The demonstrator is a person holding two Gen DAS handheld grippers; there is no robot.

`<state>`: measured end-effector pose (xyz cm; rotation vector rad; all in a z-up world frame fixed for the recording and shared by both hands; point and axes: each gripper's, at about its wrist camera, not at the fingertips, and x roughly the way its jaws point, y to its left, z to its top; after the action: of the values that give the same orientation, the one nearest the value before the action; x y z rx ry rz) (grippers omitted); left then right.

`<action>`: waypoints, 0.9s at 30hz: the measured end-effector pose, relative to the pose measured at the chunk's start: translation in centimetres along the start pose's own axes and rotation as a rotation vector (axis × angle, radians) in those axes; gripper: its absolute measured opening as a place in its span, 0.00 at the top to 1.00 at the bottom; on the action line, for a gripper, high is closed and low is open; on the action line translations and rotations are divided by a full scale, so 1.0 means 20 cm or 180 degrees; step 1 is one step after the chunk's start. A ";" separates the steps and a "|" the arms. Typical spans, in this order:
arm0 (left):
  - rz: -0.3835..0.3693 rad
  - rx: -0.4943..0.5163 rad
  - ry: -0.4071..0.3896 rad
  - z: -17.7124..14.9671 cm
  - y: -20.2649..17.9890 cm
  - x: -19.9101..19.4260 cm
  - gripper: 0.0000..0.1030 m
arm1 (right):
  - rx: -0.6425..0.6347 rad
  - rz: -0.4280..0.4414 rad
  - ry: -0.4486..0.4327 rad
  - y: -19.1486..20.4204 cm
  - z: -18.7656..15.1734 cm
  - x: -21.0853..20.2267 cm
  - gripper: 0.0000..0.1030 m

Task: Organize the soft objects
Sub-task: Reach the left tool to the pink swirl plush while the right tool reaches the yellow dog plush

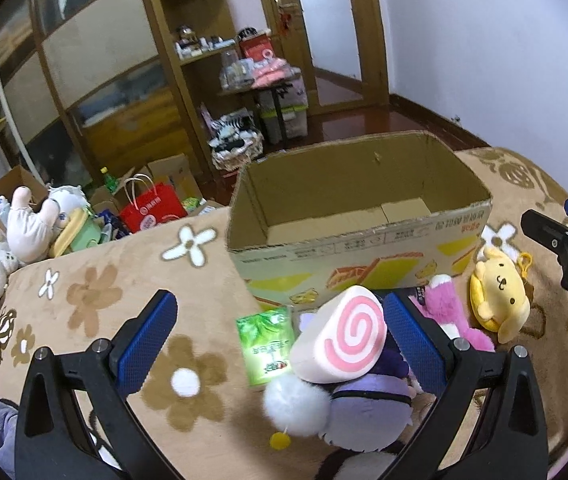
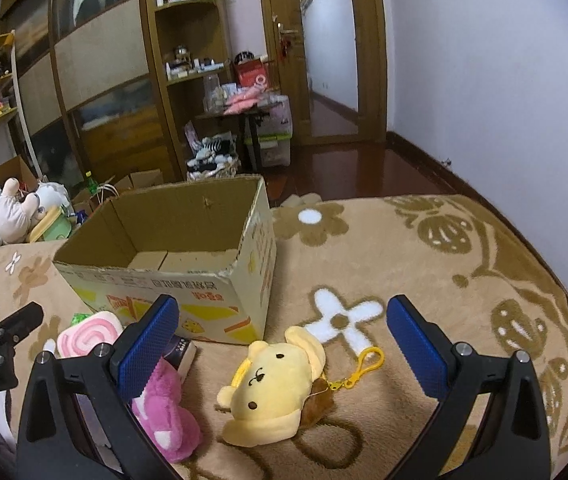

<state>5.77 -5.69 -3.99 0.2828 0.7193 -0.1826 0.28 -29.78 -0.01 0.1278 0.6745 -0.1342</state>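
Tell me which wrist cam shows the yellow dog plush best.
Right wrist. The yellow dog plush lies near frame centre between the open jaws, whole body, face and yellow clip visible on the blanket. Left wrist shows it smaller at the right edge, beside the cardboard box, with fisheye distortion.

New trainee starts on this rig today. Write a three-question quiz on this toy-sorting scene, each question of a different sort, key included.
1. True or false: the cardboard box already holds a plush toy.
2. Which toy lies between the fingers of the right hand-held gripper? A) yellow dog plush B) pink plush C) pink swirl cushion
3. Fill in: the yellow dog plush carries a yellow ____.

Key: 1. False; only the bare bottom flaps show. 2. A. 3. Clip. Both the right and the left hand-held gripper are open.
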 end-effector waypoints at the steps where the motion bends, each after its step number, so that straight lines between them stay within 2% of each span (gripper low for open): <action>1: -0.0004 0.0021 0.0027 0.00 -0.01 0.02 0.01 | 0.0010 0.0011 0.0018 0.00 -0.01 0.01 0.00; 20: -0.0101 0.0450 0.0560 -0.12 -0.20 0.32 0.01 | 0.0159 0.0124 0.0755 -0.05 -0.14 0.33 0.00; 25: -0.0096 0.0380 0.0668 -0.13 -0.18 0.35 0.01 | 0.0220 0.0187 0.1021 -0.04 -0.22 0.38 0.00; 27: -0.0128 0.0328 0.0676 -0.13 -0.16 0.35 0.02 | 0.0239 0.0212 0.1066 -0.04 -0.24 0.39 0.03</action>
<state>8.48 -8.39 -11.26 0.3901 0.9279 -0.2303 3.30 -30.35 -8.60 0.2482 0.9983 -0.0745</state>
